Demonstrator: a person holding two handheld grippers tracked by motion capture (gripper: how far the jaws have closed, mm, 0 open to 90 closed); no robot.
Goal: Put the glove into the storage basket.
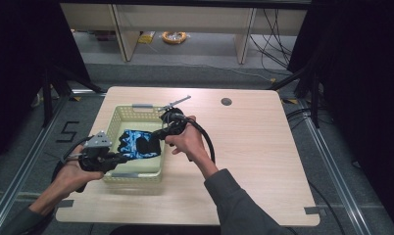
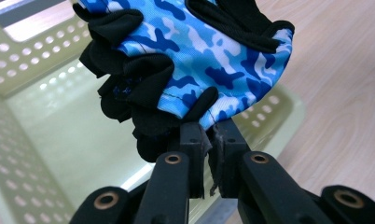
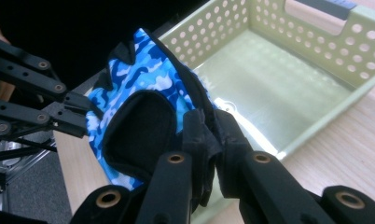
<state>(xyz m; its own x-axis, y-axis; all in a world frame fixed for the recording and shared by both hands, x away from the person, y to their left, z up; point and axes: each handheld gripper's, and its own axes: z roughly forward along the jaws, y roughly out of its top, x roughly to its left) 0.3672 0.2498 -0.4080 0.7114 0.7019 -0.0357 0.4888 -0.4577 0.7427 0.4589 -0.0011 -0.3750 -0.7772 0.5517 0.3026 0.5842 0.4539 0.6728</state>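
Glove (image 1: 138, 143) between hand-held grippers (pinched)

This looks like a lab or recording studio: a pale wood-laminate counter (image 1: 254, 161) stands inside black curtains (image 1: 357, 73) and a metal floor frame (image 1: 18, 176), with loose black cables (image 1: 276, 36) and plain desk legs (image 1: 244, 36) behind.

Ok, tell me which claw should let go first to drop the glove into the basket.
Probably right: both claws, left and right, pinch the glove above the basket; the right holds the cuff end.
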